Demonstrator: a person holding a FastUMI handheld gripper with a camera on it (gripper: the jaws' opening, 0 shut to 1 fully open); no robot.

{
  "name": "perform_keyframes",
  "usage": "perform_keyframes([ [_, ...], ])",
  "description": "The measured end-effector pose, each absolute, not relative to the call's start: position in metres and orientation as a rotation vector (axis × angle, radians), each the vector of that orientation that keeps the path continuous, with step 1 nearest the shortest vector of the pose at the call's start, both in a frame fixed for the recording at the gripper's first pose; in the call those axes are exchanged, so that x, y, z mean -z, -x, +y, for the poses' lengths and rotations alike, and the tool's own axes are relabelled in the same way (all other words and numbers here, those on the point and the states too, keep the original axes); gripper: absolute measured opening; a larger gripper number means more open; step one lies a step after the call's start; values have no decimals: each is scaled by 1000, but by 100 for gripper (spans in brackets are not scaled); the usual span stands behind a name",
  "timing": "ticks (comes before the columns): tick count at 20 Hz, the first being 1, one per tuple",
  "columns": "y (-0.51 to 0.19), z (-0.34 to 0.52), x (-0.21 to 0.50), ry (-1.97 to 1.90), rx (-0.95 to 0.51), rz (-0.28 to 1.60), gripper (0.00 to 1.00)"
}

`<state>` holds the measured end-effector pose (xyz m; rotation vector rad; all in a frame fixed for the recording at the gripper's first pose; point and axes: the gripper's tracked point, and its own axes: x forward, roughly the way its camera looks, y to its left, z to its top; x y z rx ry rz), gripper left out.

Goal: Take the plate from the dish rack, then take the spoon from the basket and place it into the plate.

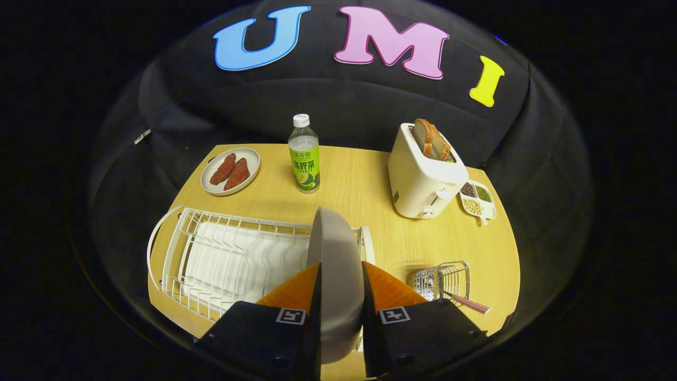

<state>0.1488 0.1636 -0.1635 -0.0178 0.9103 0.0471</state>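
Grey plate (pixel 336 275) stands on edge, clenched between the tool (pixel 341 280) fingers, near the white dish rack (pixel 211 254).

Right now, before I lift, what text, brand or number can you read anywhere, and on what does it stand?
Nothing can be quoted with confidence.
bottle: its green label carries print, too small and blurred to read.
toaster: a small dark mark low on its side, too small to read.
square markers on the finger bases: patterns, no words.
plate, with the gripper shut on it: no text.
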Motion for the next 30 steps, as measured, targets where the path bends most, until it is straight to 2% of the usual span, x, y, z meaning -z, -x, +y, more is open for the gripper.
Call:
perform_keyframes([
  [9,-157,134,159,3,17,895,33],
  [16,-145,121,160,-64,-58,908,29],
  [25,-77,63,133,-278,-185,893,29],
  [30,-16,15,132,-268,-258,874,29],
])
